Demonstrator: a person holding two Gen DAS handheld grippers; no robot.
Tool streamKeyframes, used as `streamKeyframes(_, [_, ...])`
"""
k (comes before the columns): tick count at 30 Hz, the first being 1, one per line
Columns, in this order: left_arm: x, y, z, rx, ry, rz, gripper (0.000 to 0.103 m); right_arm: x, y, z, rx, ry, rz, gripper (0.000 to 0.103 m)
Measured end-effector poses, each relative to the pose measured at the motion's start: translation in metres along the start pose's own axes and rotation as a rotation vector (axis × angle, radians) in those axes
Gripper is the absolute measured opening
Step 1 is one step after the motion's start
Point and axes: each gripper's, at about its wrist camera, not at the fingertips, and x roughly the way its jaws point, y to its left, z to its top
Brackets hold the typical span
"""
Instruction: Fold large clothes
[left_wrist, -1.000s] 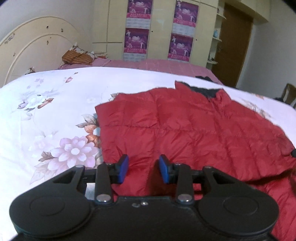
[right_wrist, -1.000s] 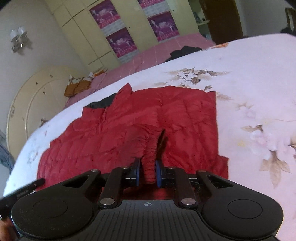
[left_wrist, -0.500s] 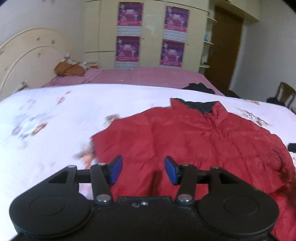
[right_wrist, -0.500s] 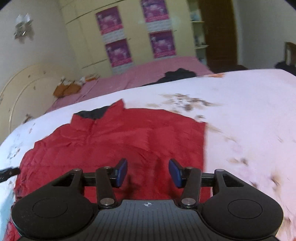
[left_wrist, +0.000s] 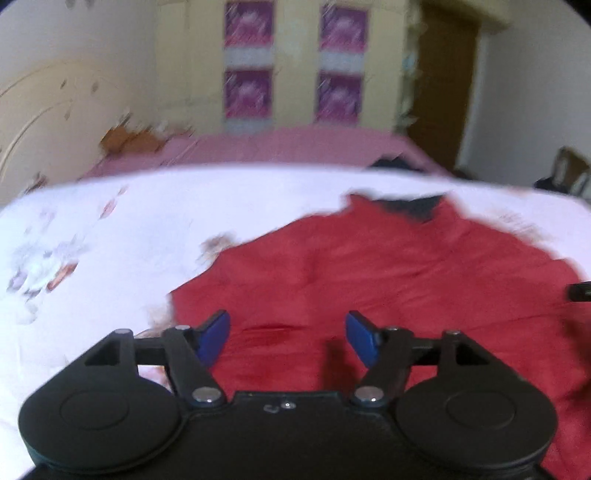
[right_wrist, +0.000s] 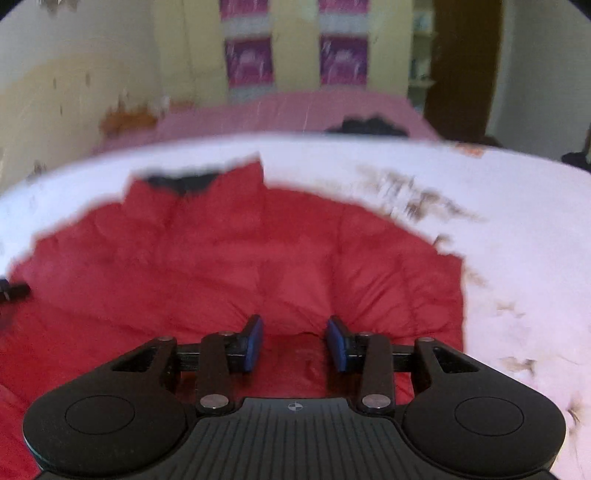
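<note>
Broadly, a white flowered bedspread (left_wrist: 110, 229) fills both views, with a pink bed (right_wrist: 295, 110) beyond it. On the bedspread lies the red padded jacket (right_wrist: 240, 258), spread flat, its dark collar (right_wrist: 181, 181) at the far edge. Over the jacket's near part, the left gripper (left_wrist: 287, 334) has its jaws opening, nothing between them. Also over the jacket, the right gripper (right_wrist: 295, 341) has its jaws closing, pads apart and not pinching cloth.

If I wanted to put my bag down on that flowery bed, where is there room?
Free: the white floral bedspread left of the red quilted jacket, and the stretch to its right. A strip past its dark collar is bare too. The middle is taken by the jacket, with both tools hovering over its near edge.
</note>
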Motion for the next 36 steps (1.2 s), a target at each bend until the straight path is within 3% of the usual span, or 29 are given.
streamKeyframes(6, [-0.018, -0.065, -0.018, 0.08, -0.002, -0.091, 0.068, -0.012, 0.044, -0.031, -0.06, 0.034, 0.091, 0.039])
streamKeyframes(9, [-0.012, -0.079, -0.029, 0.116, 0.023, -0.081, 0.065, -0.006, 0.066, -0.038, -0.145, 0.047, 0.094, 0.039])
streamKeyframes(12, [-0.01, -0.068, -0.037, 0.11, 0.052, -0.036, 0.065, -0.002, 0.058, -0.041, -0.167, 0.05, 0.059, 0.039])
streamKeyframes(16, [-0.014, -0.034, -0.046, 0.086, 0.072, 0.027, 0.067, -0.005, 0.015, -0.041, -0.093, 0.057, -0.057, 0.039])
streamKeyframes(18, [-0.016, -0.018, -0.052, 0.071, 0.085, 0.038, 0.067, -0.004, 0.0, -0.042, -0.048, 0.081, -0.023, 0.039])
streamKeyframes(22, [-0.017, -0.011, -0.049, 0.054, 0.093, 0.033, 0.067, 0.003, 0.009, -0.043, -0.095, 0.091, -0.048, 0.039])
streamKeyframes(27, [-0.02, -0.01, -0.051, 0.054, 0.09, 0.031, 0.067, -0.015, 0.009, -0.037, -0.055, 0.024, -0.068, 0.039])
streamKeyframes(31, [-0.015, -0.011, -0.052, 0.05, 0.088, 0.027, 0.067, 0.003, -0.005, -0.047, -0.017, 0.11, -0.095, 0.039])
streamKeyframes(36, [-0.012, -0.009, -0.055, 0.046, 0.083, 0.019, 0.067, 0.008, -0.008, -0.051, 0.003, 0.093, -0.091, 0.039])
